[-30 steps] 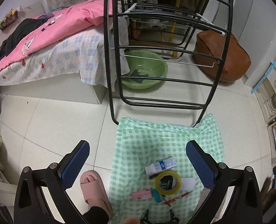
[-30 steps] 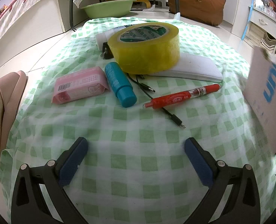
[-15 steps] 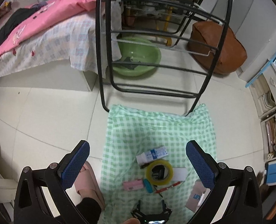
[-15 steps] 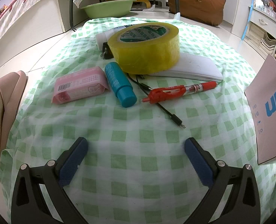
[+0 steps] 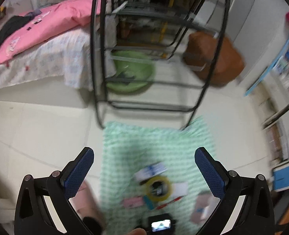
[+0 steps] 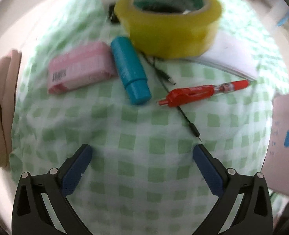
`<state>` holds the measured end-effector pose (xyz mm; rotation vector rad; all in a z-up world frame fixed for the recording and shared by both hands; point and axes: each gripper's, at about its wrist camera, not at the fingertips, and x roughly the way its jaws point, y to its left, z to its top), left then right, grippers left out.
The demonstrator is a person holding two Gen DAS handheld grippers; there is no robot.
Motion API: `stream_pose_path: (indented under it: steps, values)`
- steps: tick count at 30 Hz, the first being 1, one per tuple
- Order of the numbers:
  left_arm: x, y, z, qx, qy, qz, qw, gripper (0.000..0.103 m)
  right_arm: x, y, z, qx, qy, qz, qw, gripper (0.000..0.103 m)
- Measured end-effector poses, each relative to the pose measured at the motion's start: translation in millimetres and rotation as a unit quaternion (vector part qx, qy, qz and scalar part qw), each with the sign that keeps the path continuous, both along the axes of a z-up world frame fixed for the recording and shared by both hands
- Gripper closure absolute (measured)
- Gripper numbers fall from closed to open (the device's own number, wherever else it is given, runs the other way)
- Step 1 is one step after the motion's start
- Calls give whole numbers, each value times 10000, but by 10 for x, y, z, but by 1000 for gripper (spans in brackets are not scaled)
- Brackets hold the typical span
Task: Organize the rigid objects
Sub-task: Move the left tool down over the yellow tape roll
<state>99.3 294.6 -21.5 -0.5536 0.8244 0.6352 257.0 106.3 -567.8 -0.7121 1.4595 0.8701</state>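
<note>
While the loose items lie ungathered on the green-and-white checked cloth (image 6: 144, 172), no sorting step appears complete. In the right wrist view, the yellow roll of packing tape (image 6: 170, 19) sits at 12 o'clock, resting partly on a flat white slab-shaped object (image 6: 230, 58). Just left of it lie the teal cylindrical capped tube (image 6: 130, 70) and, touching that, the pink wrapped rectangular packet (image 6: 79, 68) at 10 o'clock. The red plastic retractable pen (image 6: 201, 92) lies at 2 o'clock across a thin black cable (image 6: 183, 113). A pale pink card box with blue lettering (image 6: 285, 141) stands at 3 o'clock.

The right gripper (image 6: 142, 152) hovers near the cloth with its jaws spread wide and holding nothing. The left gripper (image 5: 144, 154) is equally spread and unloaded, held high above the floor.

Judged from this layout, every item remains to be placed.

Only the left wrist view, heavily blurred, shows the surroundings: a black wire rack (image 5: 154, 58) at 12 o'clock, a green plastic basin (image 5: 132, 72) beneath it, a brown cushion (image 5: 213, 58) at 1 o'clock, and a white-and-blue box (image 5: 152, 170) beyond the tape. Only the right wrist view resolves the cable.
</note>
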Motion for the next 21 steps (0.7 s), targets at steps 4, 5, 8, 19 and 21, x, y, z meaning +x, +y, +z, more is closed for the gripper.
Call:
stream_pose_path:
  steps: [4, 5, 8, 19, 21]
  values:
    - [-192, 50, 246, -764, -1582, -777, 9814, 0, 273, -54, 351, 2, 1020, -584, 9931, 0]
    - [-229, 45, 292, -861, -1844, -934, 9746, 0, 342, -88, 542, 162, 923, -689, 9932, 0]
    - [-381, 34, 421, -1099, -2490, -1202, 9547, 0, 564, -206, 1185, 650, 641, -826, 9924, 0]
    - [-733, -213, 706, -908, -3039, -1746, 9322, 0, 1137, -650, 3819, 2397, -2172, -1156, 9392, 0]
    - [-697, -187, 709, -800, -2926, -1797, 9358, 0, 991, -687, 4230, 2543, -3280, -1089, 9033, 0]
